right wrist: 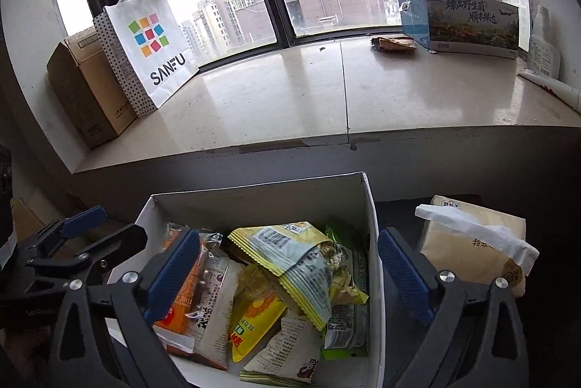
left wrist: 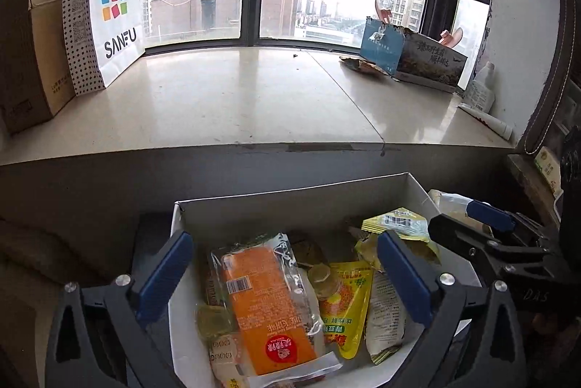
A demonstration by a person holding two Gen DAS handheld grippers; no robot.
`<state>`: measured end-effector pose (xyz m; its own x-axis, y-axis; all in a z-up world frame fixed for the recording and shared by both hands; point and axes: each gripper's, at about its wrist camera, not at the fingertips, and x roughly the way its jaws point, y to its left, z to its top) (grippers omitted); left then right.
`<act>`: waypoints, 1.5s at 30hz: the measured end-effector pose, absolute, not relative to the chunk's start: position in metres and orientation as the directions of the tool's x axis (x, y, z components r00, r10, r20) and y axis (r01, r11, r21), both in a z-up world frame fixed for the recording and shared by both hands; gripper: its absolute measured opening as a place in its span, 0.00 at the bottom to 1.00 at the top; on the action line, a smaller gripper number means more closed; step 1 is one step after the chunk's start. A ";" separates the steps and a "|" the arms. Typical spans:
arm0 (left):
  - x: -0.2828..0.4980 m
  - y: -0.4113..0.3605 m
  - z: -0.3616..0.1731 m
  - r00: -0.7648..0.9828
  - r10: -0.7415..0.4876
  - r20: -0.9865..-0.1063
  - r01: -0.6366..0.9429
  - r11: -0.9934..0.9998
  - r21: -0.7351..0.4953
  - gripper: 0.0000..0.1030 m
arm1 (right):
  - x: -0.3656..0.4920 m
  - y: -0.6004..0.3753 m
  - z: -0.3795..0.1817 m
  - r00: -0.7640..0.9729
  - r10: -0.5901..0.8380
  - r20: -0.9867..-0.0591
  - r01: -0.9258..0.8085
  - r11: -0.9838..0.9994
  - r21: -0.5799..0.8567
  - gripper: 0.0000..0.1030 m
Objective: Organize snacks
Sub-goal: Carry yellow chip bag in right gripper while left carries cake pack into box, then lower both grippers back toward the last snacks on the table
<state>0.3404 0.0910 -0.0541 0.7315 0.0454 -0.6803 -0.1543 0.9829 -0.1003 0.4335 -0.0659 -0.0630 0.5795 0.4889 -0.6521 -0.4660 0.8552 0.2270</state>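
1. Left wrist view: left gripper hangs wide open, empty, over the white box under the windowsill.
2. Orange packet in it looks light, crinkly and slippery, so I'd pinch a sealed edge.
3. Right gripper gapes empty over the yellow packet.
4. Lower snacks are buried, box bottom hidden.

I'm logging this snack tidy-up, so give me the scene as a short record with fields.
container: white box, open top
contents: orange packet, yellow pouch, yellow-edged packet, green packet, loosely piled
left claw: open, nothing held
right claw: open, nothing held
beside box: tan paper pack
sill: SANFU bag, cardboard box
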 end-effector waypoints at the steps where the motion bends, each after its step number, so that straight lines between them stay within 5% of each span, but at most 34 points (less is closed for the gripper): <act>1: 0.340 0.091 -0.054 0.731 0.059 -0.680 -0.159 0.984 -0.086 1.00 | 0.433 -0.067 -0.064 0.582 0.487 -0.651 -0.461 0.857 0.230 1.00; 27: 0.144 0.052 -0.043 0.796 0.134 -0.590 -0.135 0.990 0.043 1.00 | 0.237 -0.162 -0.054 0.634 0.596 -0.493 -0.626 0.769 0.125 1.00; 45: 0.072 0.017 -0.108 0.714 0.014 -0.700 -0.094 0.993 -0.076 1.00 | 0.188 -0.215 -0.135 0.606 0.505 -0.614 -0.517 0.837 0.177 1.00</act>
